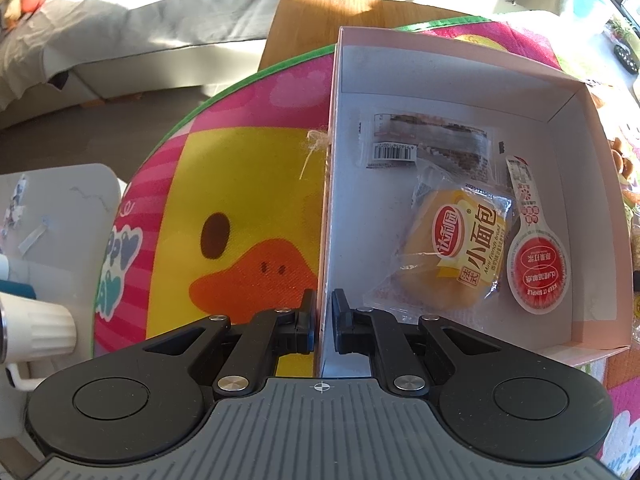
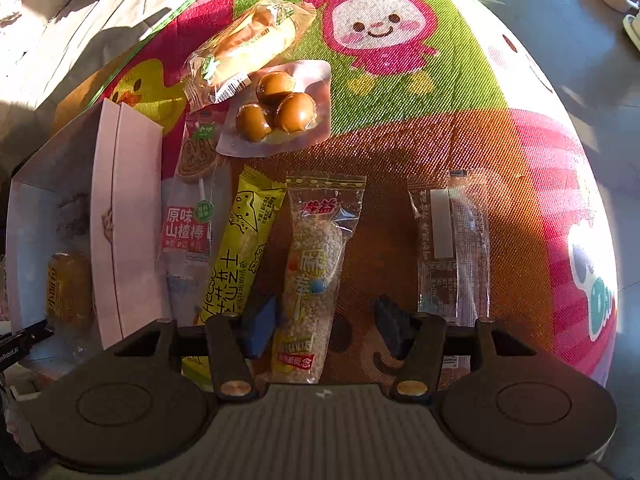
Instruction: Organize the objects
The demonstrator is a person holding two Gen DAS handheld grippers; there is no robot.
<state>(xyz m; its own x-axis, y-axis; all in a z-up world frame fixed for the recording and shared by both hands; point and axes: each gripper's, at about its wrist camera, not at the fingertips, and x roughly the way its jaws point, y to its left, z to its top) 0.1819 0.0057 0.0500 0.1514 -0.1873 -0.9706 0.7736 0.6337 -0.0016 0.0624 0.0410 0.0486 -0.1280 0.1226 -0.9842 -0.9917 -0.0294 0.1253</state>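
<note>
My left gripper (image 1: 323, 300) points down and is shut on the left wall of a pink-and-white cardboard box (image 1: 592, 208). The box holds a mini bread packet (image 1: 452, 256), a red spoon-shaped packet (image 1: 534, 264) and a clear packet with a barcode (image 1: 428, 140). In the right wrist view my right gripper (image 2: 325, 314) is open and points straight down over a clear puffed-rice bar packet (image 2: 316, 264). That packet lies between the fingers, close to the left pad, and neither pad presses on it. The box (image 2: 120, 208) stands at the left of this view.
On the cartoon mat (image 2: 440, 100) lie a yellow cheese stick packet (image 2: 236, 256), a hawthorn stick packet (image 2: 188, 228), a pouch of brown eggs (image 2: 280, 108), a wrapped bread roll (image 2: 248, 44) and a clear packet (image 2: 452, 244). A sofa (image 1: 120, 32) stands beyond the table.
</note>
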